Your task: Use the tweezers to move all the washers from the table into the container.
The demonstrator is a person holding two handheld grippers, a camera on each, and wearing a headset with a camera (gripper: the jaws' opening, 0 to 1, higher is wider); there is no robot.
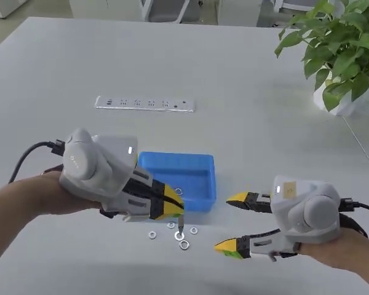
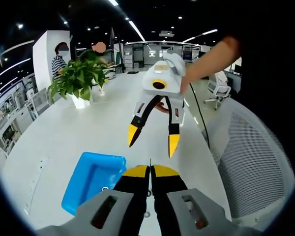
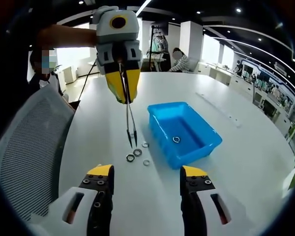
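**Tweezers poised over the loose washers, no pick made yet**

The left gripper (image 1: pixel 171 206) has its yellow-tipped jaws pressed together on the thin metal tweezers (image 3: pixel 129 123). It points them down at the cluster of small silver metal washers (image 3: pixel 131 157) on the pale grey table (image 1: pixel 246 92). The tweezer tips stand slightly apart just beside the washers; whether they touch one I cannot tell. I judge this the reach for a pick. Next, the tips must straddle one washer's rim, pinch it, then lift. Just beyond the cluster lies the shallow blue plastic container (image 1: pixel 172 161), with one washer (image 3: pixel 176 139) already inside. The right gripper (image 1: pixel 230 222) hovers near the cluster, jaws spread wide, holding nothing.
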